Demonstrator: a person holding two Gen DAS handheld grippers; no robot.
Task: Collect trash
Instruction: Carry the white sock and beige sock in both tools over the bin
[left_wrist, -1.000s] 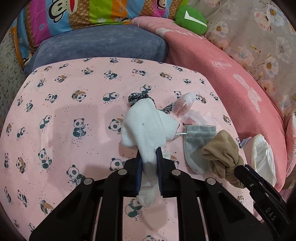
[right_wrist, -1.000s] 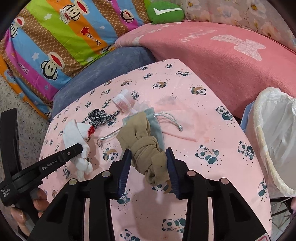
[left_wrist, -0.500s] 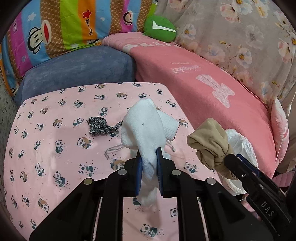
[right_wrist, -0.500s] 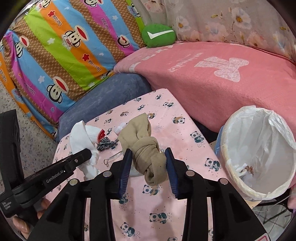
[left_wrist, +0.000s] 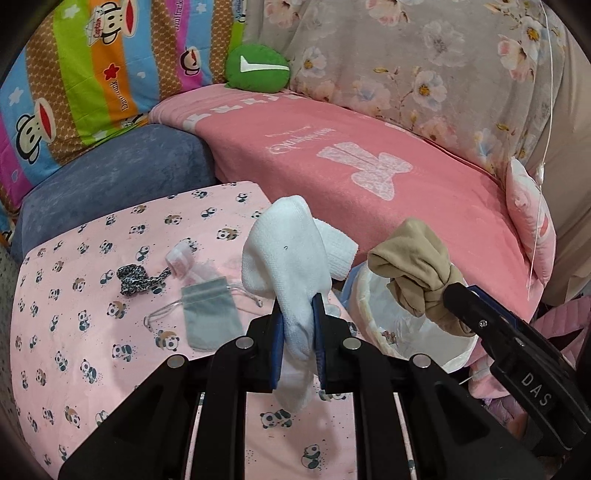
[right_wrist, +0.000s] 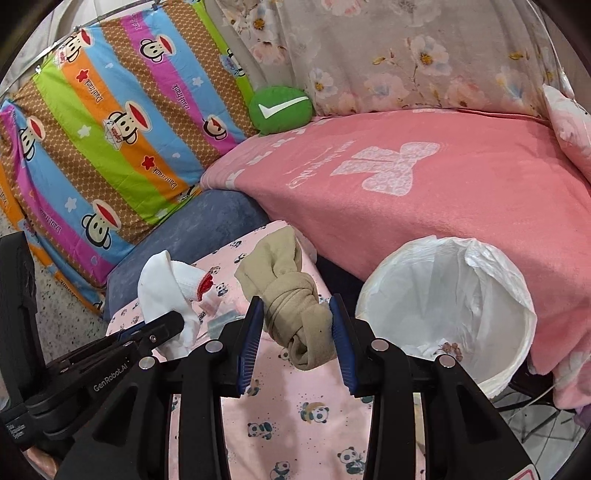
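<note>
Start from the trash bin (right_wrist: 447, 314), the round one with the thin white bag in it, and look from left to right.

Far to the left of the bin, on the pink panda cloth (left_wrist: 92, 314), lie a black-and-white spotted band (left_wrist: 138, 278), a small pink-and-white scrap (left_wrist: 181, 258) and a flat grey string pouch (left_wrist: 210, 317). They sit close together, and the pouch is the nearest of them to the bin.

Next comes your left gripper (left_wrist: 298, 332). It is shut tight on a white sock (left_wrist: 291, 251). The sock is up off the cloth, puffed out above the pads, with a tail hanging down below them. It is just left of the bin, not over it.

Then comes your right gripper (right_wrist: 297, 332). Its pads squeeze a tan knotted sock (right_wrist: 291, 291) from both sides, so the jaws stand part way apart around the fat knot. From the right wrist view this sock hangs over the cloth's edge, just left of the bin's rim. From the left wrist view it sits in front of the bin's mouth.

Inside the bin there is a little brown bit (right_wrist: 448, 349) at the bottom. Behind the bin a big pink blanket (right_wrist: 424, 192) covers the seat. Nothing sits between the two socks and the bin's mouth.
</note>
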